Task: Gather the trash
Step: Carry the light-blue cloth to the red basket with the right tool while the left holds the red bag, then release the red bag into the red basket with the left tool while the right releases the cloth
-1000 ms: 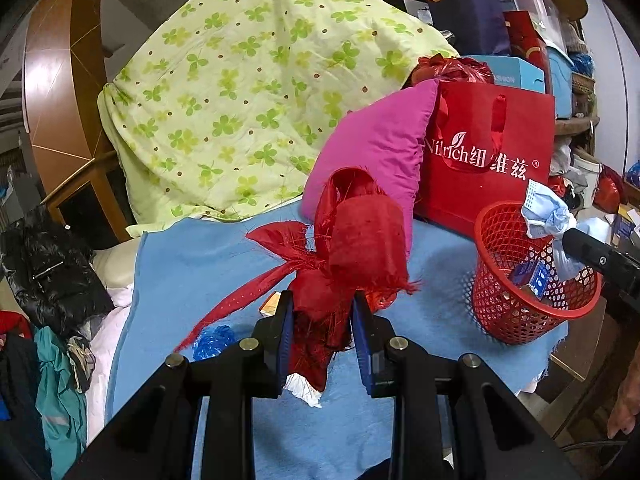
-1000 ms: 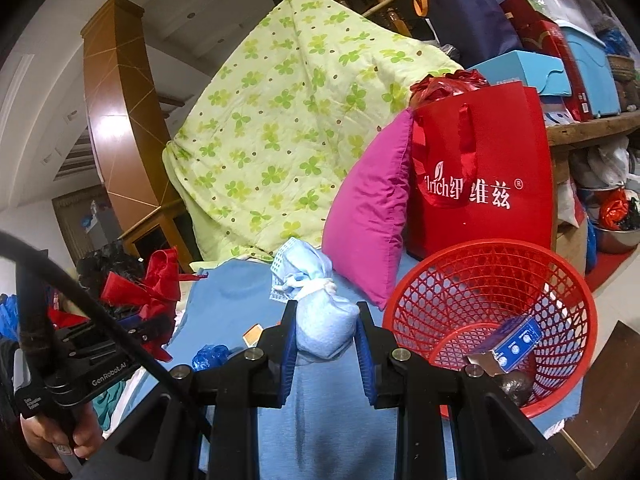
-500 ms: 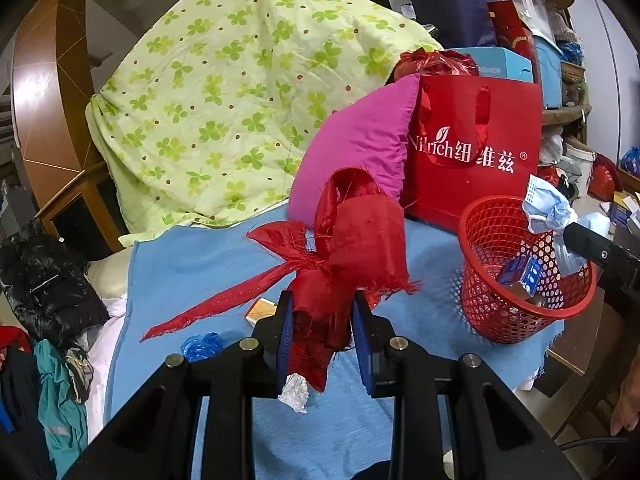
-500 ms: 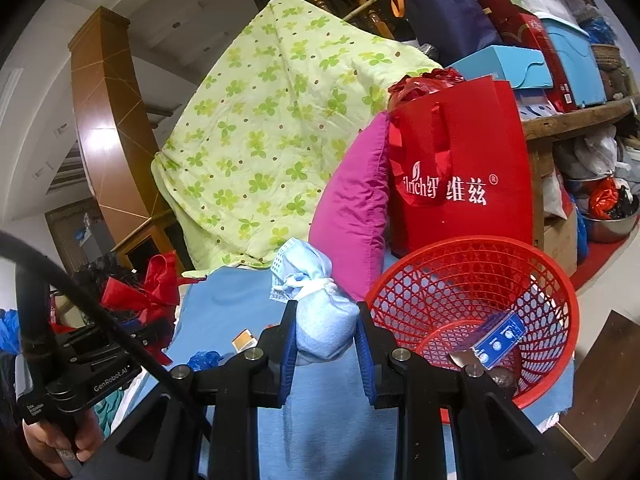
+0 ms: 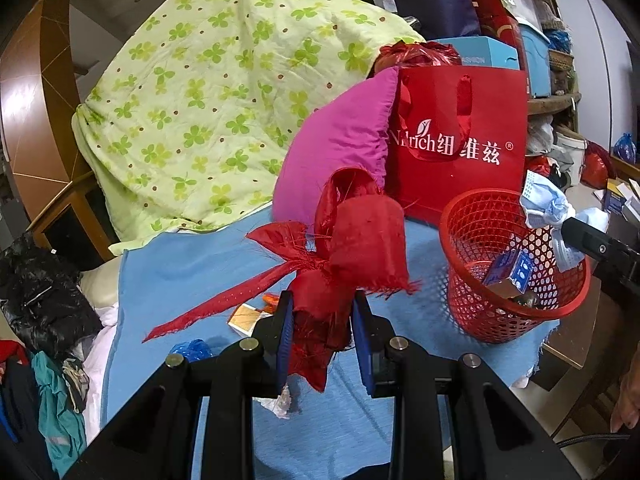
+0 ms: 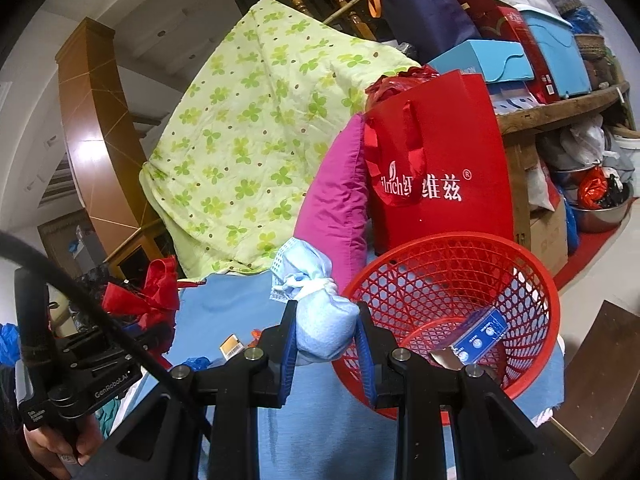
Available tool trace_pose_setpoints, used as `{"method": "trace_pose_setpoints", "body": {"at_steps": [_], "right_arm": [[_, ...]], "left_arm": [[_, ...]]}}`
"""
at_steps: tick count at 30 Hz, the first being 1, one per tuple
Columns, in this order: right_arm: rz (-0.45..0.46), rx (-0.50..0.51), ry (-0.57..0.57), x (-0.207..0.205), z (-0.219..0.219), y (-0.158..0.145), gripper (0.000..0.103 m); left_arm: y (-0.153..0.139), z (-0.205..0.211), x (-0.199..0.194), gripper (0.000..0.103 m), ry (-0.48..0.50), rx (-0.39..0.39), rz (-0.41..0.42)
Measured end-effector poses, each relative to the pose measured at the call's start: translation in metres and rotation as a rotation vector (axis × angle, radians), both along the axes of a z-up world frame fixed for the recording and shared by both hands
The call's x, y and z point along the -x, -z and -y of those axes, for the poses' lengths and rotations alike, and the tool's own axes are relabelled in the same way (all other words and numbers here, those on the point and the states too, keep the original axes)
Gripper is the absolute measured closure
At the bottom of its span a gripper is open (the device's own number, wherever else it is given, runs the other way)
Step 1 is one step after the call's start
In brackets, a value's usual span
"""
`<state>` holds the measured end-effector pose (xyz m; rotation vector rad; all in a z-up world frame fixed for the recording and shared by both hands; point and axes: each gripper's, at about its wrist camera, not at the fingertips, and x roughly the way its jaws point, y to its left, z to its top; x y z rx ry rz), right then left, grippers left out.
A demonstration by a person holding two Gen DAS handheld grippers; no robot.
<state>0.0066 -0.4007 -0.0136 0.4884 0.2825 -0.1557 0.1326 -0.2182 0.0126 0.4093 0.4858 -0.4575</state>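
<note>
We see the red mesh basket (image 6: 448,304) standing on the blue cloth (image 5: 192,268) near its right-hand edge, just in front of the red gift bag (image 5: 460,140). Inside the basket lie a small blue carton (image 6: 478,334) and some silvery wrapper beside it; what lies deeper we cannot make out. The gift bag has crumpled red plastic (image 5: 416,54) showing at its mouth. Our right gripper (image 6: 326,332) has its jaws closed on a wad of pale blue face masks (image 6: 316,304), held beside the basket's near-left rim. Our left gripper (image 5: 322,320) has its jaws clamped on a frayed red ribbon bow (image 5: 352,248), raised above the cloth to the left of the basket, one tail trailing down to the left. On the cloth below it lie a blue crumpled wrapper (image 5: 192,350), a small orange-and-white packet (image 5: 246,314) and a white scrap (image 5: 280,402). A magenta pillow (image 5: 340,148) and a green clover quilt (image 5: 224,92) wall off the back; between the two grippers the blue cloth lies open.
</note>
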Motion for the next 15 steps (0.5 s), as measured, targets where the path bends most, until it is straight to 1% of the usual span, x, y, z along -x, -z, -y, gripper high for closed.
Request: {"method": "trace_pose_setpoints", "body": {"at_steps": [15], "right_arm": [[-0.013, -0.035, 0.023, 0.001, 0.017, 0.014, 0.075]], "left_arm": [[0.008, 0.025, -0.002, 0.073, 0.03, -0.031, -0.012]]}}
